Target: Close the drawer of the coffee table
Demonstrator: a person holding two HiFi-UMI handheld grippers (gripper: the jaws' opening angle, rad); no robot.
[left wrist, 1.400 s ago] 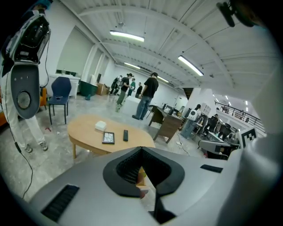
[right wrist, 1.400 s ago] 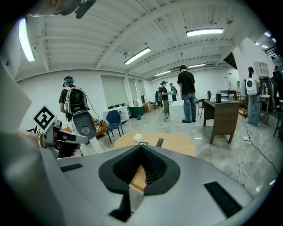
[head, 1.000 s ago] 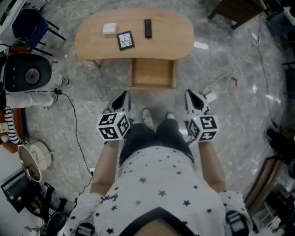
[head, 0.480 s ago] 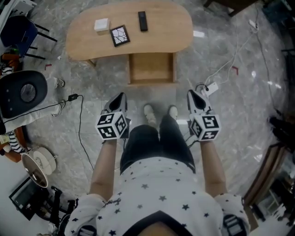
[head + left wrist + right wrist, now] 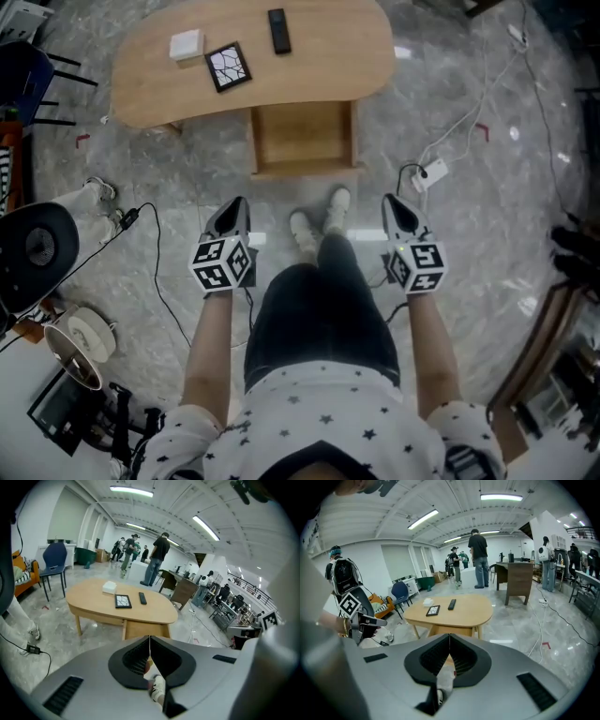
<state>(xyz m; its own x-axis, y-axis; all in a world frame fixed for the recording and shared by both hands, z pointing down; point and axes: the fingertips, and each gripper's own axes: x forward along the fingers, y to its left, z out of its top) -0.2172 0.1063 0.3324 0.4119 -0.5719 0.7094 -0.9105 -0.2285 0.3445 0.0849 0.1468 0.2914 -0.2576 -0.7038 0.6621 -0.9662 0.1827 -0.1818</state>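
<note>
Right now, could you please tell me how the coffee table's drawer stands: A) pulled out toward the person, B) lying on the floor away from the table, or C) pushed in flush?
A: in the head view the drawer juts out past the near edge of the coffee table, with its wooden inside open to view.

— How much of the drawer (image 5: 302,138) shows?
— Only the pulled-out part; its back sits under the table (image 5: 141,89) top.
— And the table?
— Its far edge runs off the head view's top (its underside is hidden too). The white box (image 5: 186,44) is too small to identify.
</note>
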